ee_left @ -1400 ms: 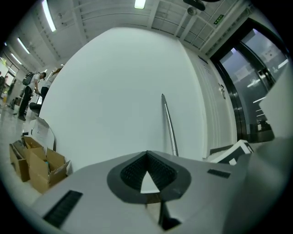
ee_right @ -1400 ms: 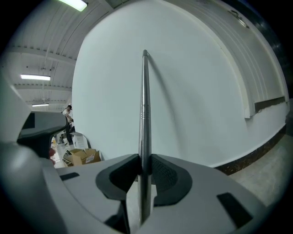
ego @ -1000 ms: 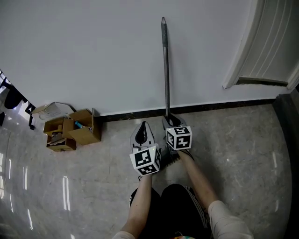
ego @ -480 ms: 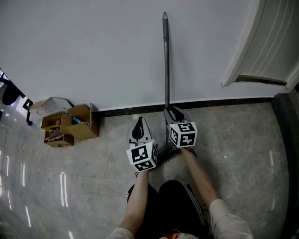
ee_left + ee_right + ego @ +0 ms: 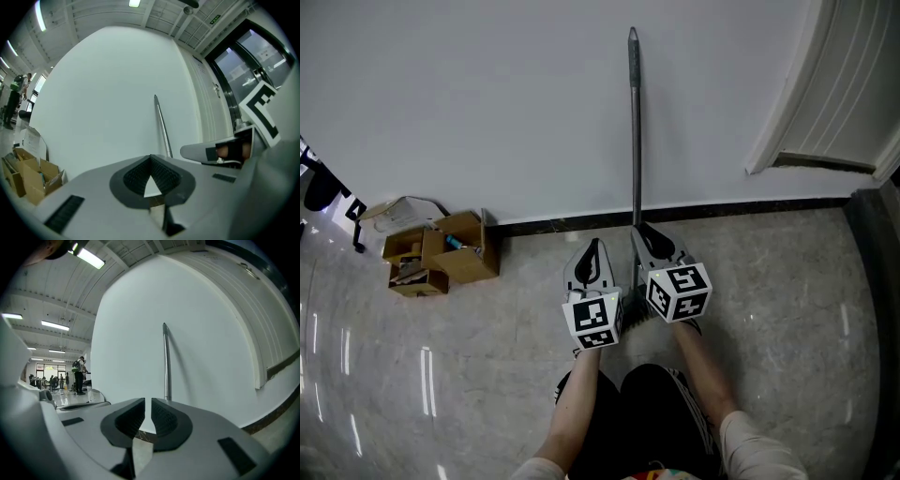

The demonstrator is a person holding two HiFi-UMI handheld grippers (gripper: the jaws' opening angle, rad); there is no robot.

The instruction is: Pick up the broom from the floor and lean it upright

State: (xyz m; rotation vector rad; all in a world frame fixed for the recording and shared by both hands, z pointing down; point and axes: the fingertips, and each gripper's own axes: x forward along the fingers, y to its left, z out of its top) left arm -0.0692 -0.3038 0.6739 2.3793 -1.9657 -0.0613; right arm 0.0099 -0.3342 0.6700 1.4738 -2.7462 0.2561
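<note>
The broom stands upright, its grey metal handle [image 5: 635,122] leaning on the white wall; the handle also shows ahead of the jaws [image 5: 161,124] [image 5: 166,362]. Its head at the floor is mostly hidden behind the grippers. My right gripper [image 5: 644,232] [image 5: 145,401] hovers just in front of the handle's lower end. Its jaws are closing to a narrow slit, and nothing is between them. My left gripper [image 5: 592,247] [image 5: 150,158] is beside it on the left, shut and empty, apart from the broom.
Open cardboard boxes [image 5: 441,253] sit against the wall at the left. A dark baseboard [image 5: 750,208] runs along the wall, and a white door frame [image 5: 797,112] stands at the right. The polished floor [image 5: 787,300] spreads out around the person's legs. Distant people [image 5: 78,376] are in a hall.
My right gripper has risen toward the camera and drifted slightly right, away from the broom's base. The broom still leans on the wall. My left gripper has barely moved.
</note>
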